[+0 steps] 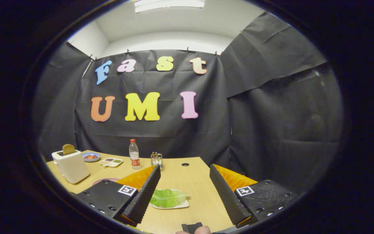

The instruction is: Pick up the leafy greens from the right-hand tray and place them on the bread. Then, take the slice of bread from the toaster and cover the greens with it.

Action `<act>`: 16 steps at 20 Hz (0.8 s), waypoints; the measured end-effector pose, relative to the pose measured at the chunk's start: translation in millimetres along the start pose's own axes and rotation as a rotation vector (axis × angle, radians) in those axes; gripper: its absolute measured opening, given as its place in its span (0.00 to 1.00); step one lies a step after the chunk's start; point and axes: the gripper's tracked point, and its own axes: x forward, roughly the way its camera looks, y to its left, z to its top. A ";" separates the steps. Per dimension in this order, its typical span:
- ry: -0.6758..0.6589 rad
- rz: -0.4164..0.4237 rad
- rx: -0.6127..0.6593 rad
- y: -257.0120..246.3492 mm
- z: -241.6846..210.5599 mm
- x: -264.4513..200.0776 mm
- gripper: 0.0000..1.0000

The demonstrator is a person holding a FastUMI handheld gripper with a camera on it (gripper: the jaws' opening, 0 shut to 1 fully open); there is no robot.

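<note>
A green leaf of leafy greens (167,198) lies on a small white tray (183,205) on the wooden table, just ahead of my fingers and nearer the left one. My gripper (184,191) is open, held above the table with nothing between its fingers. A white toaster (71,165) stands at the far left of the table with a brown slice of bread (68,149) sticking up out of its slot. A pinkish plate (104,180) peeks out behind the left finger; what lies on it is hidden.
Beyond the fingers stand a clear bottle with a red cap (134,154), a small metal rack (156,159), a blue dish with red food (91,157) and a divided white dish (111,162). A round hole (185,164) marks the table. A fingertip (193,230) shows below.
</note>
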 end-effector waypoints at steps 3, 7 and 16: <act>0.037 -0.004 0.008 -1.6 -11.5 13.6 0.95; 0.196 0.078 0.067 18.0 -51.0 41.2 0.96; 0.420 0.080 0.294 9.0 -122.3 108.3 0.96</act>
